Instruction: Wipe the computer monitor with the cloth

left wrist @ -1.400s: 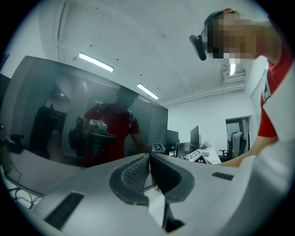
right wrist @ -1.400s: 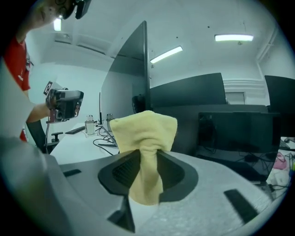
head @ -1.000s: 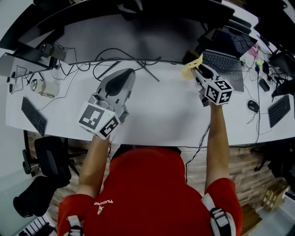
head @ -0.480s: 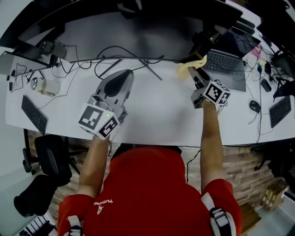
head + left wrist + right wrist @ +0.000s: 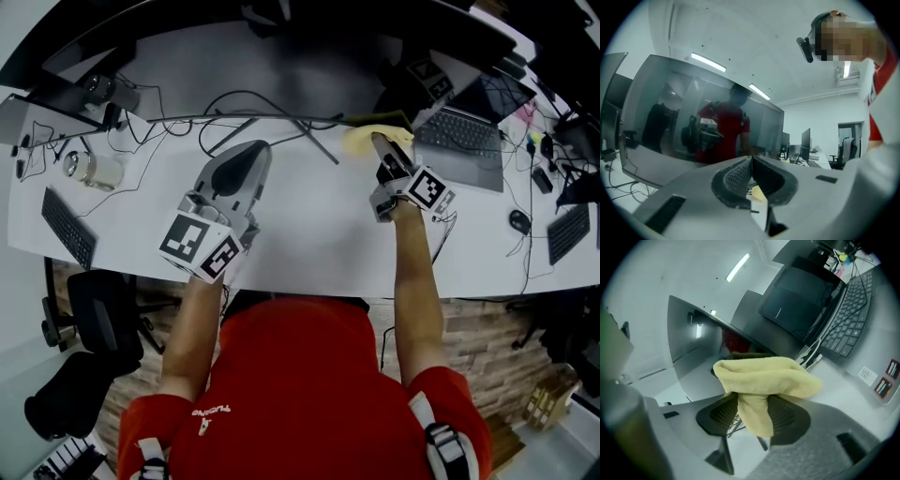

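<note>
- Yellow cloth (image 5: 367,139) sits at the tip of my right tongs (image 5: 384,150) in the head view. It is low down by the bottom edge of the big dark monitor (image 5: 281,75), over the white desk (image 5: 319,234). My left tongs (image 5: 246,161) wait further left, well apart from it.
- In the left gripper view, the left tongs are closed together with nothing in them. They point at the monitor.
- In the right gripper view, the right tongs have just been opening. The cloth hangs between them, but there is a gap beside one pad, so they are not squeezing it.
- I worry the cloth could slide off and drop on the desk before it rubs the monitor, because the hold is so loose.
</note>
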Demonstrator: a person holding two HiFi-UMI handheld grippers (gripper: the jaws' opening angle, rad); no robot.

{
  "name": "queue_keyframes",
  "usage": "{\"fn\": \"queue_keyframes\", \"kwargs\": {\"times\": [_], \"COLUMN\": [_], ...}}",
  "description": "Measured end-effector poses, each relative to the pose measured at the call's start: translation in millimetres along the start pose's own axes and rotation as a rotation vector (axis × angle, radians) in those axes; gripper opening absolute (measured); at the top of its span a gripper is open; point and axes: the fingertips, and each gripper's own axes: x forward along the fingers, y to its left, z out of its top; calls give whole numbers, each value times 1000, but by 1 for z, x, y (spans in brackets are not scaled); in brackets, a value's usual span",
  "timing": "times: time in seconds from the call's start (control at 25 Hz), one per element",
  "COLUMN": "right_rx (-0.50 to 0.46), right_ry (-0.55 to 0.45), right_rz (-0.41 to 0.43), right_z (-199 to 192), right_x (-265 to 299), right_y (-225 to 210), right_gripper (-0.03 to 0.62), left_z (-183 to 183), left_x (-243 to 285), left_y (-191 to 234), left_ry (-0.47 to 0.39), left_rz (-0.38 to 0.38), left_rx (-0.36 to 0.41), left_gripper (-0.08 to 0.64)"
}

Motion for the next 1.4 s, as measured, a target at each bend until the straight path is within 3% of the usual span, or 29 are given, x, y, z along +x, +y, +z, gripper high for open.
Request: {"fn": "queue_keyframes", "kwargs": {"times": [0.36, 0.52, 0.68, 1.4], "right_rx": [51, 86, 77, 55], "right_ry": [-1, 8, 1, -2], "right_rz": [31, 4, 37, 20], "right_z": [-37, -57, -73, -173], "right_x": [46, 67, 91, 207], "right_y": [34, 48, 68, 151], "right_gripper": [184, 183, 183, 178], "left_z": [3, 7, 11, 17], "left_x": [-26, -43, -62, -171], "left_y": [42, 69, 96, 216], "left_ry": [-20, -27, -35, -46], "left_rz": [30, 45, 57, 53], "left_rx": [-23, -34, -34, -29], "left_gripper": [12, 12, 12, 12]}}
